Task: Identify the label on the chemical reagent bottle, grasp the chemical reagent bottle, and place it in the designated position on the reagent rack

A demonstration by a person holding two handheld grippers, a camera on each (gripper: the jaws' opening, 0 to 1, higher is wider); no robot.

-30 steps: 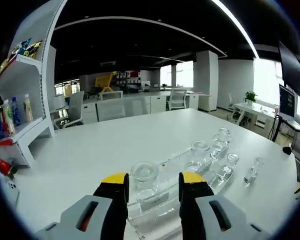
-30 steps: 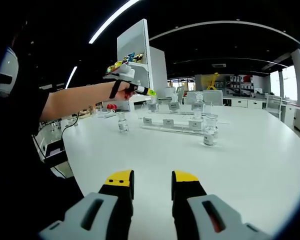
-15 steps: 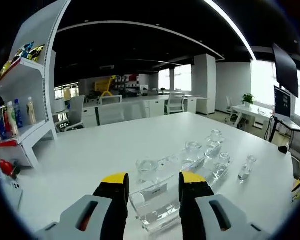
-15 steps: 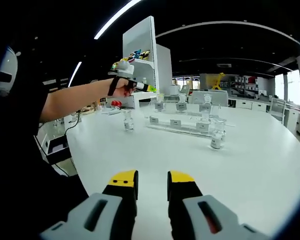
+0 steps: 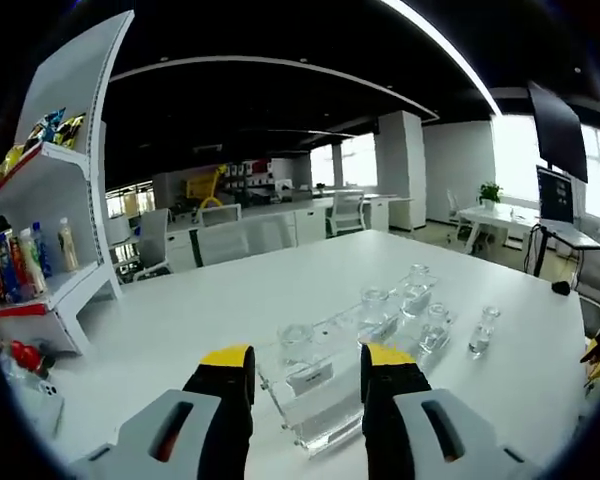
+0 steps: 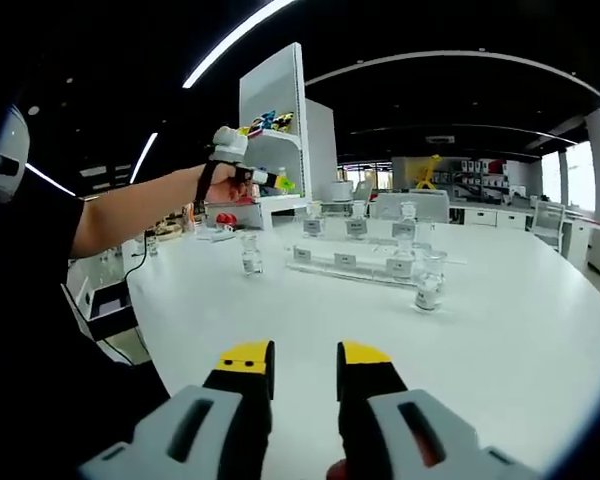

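Both claws gape empty; left claw hovers just before the rack, risking knocking a bottle.

Yellow tips on black jaws are borne by both grippers. The reagent rack and bottles are clear; the table is white.

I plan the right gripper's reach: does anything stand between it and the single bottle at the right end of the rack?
Nothing visible does. Only bare white table lies between the right gripper and that bottle, which stands beside the rack.
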